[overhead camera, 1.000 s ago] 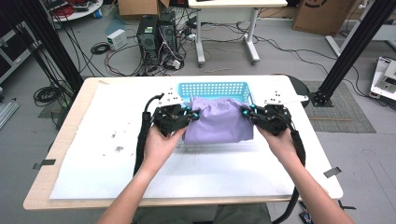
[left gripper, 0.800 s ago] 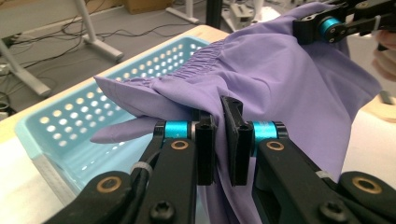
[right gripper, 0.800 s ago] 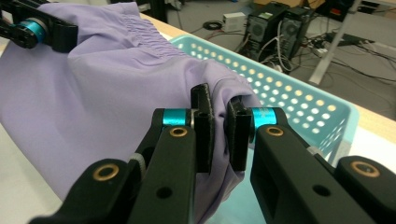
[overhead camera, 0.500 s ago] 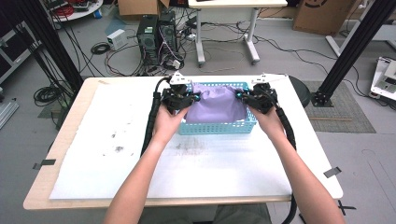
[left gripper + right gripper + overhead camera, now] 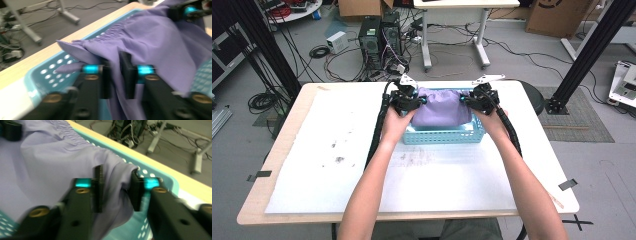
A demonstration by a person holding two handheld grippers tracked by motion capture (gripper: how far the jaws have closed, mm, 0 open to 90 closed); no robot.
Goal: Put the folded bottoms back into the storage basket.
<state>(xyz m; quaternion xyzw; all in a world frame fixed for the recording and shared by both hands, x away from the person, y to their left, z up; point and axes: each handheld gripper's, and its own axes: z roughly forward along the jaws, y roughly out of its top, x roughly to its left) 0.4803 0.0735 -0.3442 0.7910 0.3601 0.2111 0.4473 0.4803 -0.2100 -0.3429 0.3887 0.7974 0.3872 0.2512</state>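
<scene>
Both hands have been carrying the purple cloth [image 5: 443,106] from the bench's middle toward its far edge; it is now settling into the teal basket [image 5: 447,136]. The left gripper [image 5: 115,75] and right gripper [image 5: 117,191] have just been opening, cloth lying loose between their jaws, so the drop-off is likely finishing.

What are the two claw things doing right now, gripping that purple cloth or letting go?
Left gripper: jaws just opening, purple cloth between them, no longer pinched.
Right gripper: jaws just opening, cloth's edge loose between them over the basket.
</scene>
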